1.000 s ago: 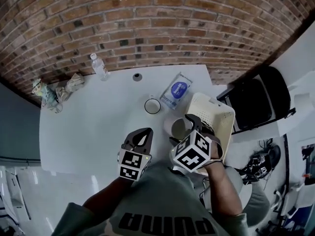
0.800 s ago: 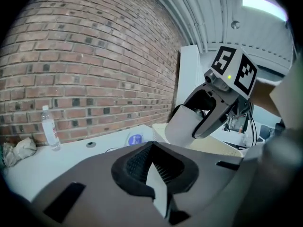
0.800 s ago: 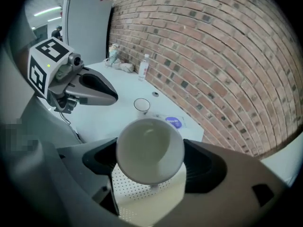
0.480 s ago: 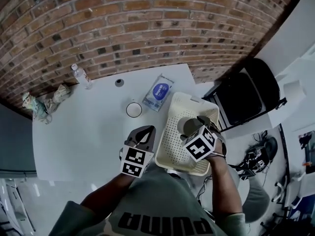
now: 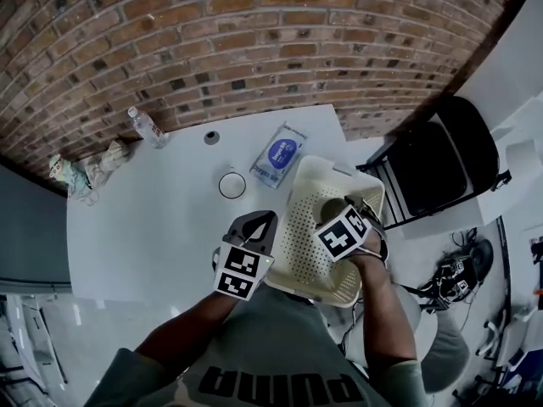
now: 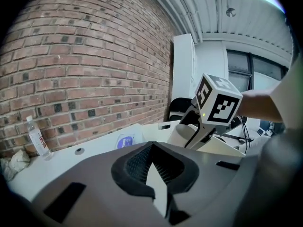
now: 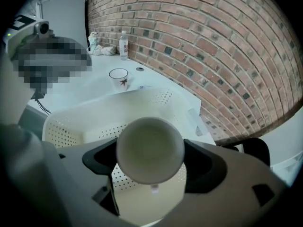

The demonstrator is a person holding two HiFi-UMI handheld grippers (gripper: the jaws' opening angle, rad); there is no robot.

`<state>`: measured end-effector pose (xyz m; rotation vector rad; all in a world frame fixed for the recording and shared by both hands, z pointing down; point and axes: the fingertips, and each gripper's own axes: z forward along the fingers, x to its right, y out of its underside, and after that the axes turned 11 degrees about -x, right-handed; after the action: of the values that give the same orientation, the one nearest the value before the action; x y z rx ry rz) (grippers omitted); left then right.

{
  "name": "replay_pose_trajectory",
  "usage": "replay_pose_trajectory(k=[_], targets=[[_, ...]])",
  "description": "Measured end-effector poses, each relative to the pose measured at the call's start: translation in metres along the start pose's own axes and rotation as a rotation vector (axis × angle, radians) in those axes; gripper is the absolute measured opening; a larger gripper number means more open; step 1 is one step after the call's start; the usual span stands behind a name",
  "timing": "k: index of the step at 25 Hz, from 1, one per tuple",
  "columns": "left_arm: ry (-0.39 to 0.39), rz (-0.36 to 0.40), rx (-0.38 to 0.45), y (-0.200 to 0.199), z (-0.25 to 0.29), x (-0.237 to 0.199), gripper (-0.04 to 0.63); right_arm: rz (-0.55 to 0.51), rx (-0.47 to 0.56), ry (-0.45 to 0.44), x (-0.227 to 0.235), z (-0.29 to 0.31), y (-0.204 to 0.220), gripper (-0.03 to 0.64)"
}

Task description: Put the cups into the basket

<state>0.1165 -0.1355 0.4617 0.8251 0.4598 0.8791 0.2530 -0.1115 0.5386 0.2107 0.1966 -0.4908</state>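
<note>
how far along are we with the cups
Done: nothing yet; no cup can be seen resting in the basket. In hand: the right tongs are shut on a cup, held over the basket's inside. Remaining: release it there, then fetch the second cup standing on the table. The left tongs are shut and empty.
</note>
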Motion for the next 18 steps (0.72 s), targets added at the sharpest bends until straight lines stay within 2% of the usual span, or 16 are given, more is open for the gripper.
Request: replay_pose_trajectory(k=[8,18], targets=[[-0.032,-0.018,-0.048,0.001,0.012,0.001,0.008,-0.039,-0.06,-0.022,0.016,0.035,-0.014,0.391],[-0.034,-0.046,-0.066,0.006,0.023,-0.001,0.008,-0.047,-0.162,-0.061,0.024,0.079,-0.007,0.391]])
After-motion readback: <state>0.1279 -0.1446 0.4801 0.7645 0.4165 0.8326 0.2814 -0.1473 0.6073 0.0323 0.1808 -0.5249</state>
